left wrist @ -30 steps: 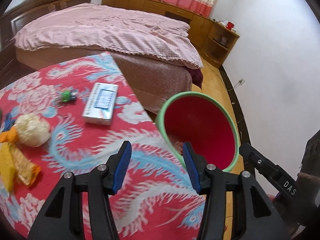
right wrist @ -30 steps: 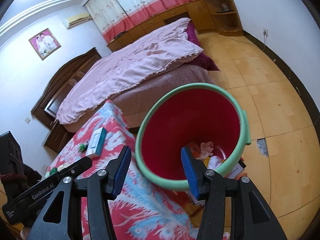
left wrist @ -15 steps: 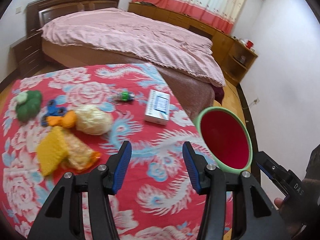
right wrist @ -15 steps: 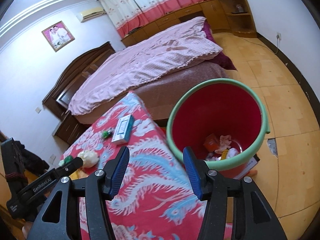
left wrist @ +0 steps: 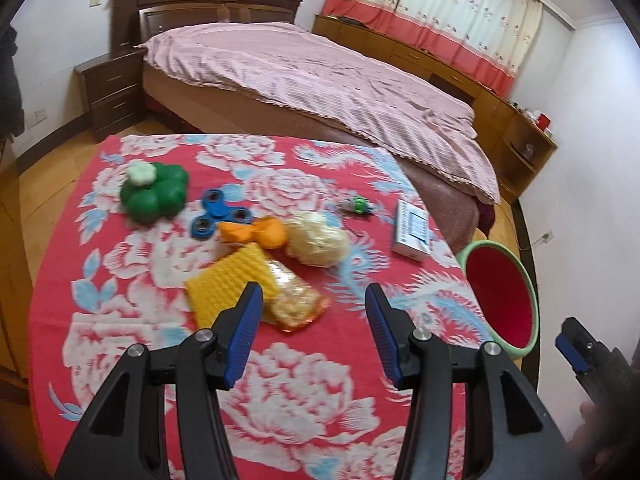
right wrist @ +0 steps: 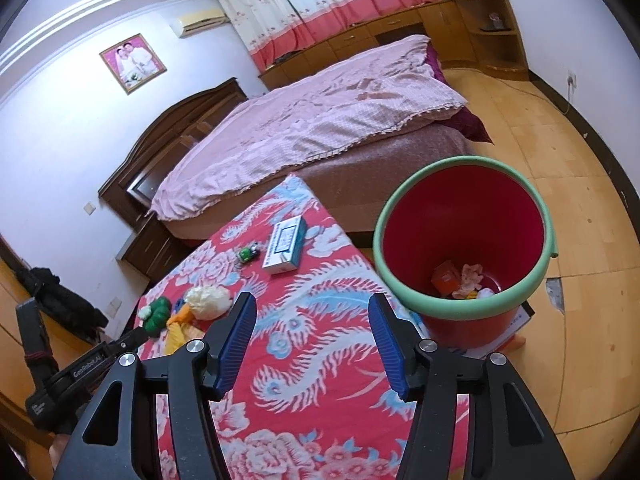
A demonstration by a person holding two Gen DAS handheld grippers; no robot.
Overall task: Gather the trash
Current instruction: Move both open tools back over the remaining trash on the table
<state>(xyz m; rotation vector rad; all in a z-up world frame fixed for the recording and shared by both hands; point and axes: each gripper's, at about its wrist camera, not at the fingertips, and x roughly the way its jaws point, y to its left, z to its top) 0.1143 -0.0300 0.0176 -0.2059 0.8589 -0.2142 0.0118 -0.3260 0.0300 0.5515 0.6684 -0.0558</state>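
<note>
Currently I have the left gripper (left wrist: pixel 312 332) spread wide with nothing between its blue pads, poised above the red flowered tablecloth (left wrist: pixel 320 392) in the lower middle of its frame. The right gripper (right wrist: pixel 312 344) is equally wide and empty, low centre in its own view, over the cloth's near edge.

Trash on the cloth, left wrist view, mid-frame:
- clear snack bag (left wrist: pixel 292 300) with orange trim, just ahead of my left pad, lying against a yellow ribbed sponge (left wrist: pixel 228 288);
- crumpled pale wad (left wrist: pixel 316 240), touching an orange scrap (left wrist: pixel 256 232) on its left;
- white carton (left wrist: pixel 412 232) toward the right edge of the cloth;
- small green-and-grey item (left wrist: pixel 356 205) above it, too small to identify.

A blue fidget spinner (left wrist: pixel 220 216) and green toy (left wrist: pixel 154 190) sit upper left; I judge these not trash.

The bin (right wrist: pixel 460 248), red with a green rim, stands on the floor off the cloth's right side and already holds some scraps at the bottom.

Handling estimate: the snack bag looks light, crinkly and slippery; film may slide out of a shallow pinch. I would take it across its short width at the near end, pads well over the bulk. The wad should compress, so grip through its centre. The carton looks stiff; take it across the narrow sides.
</note>
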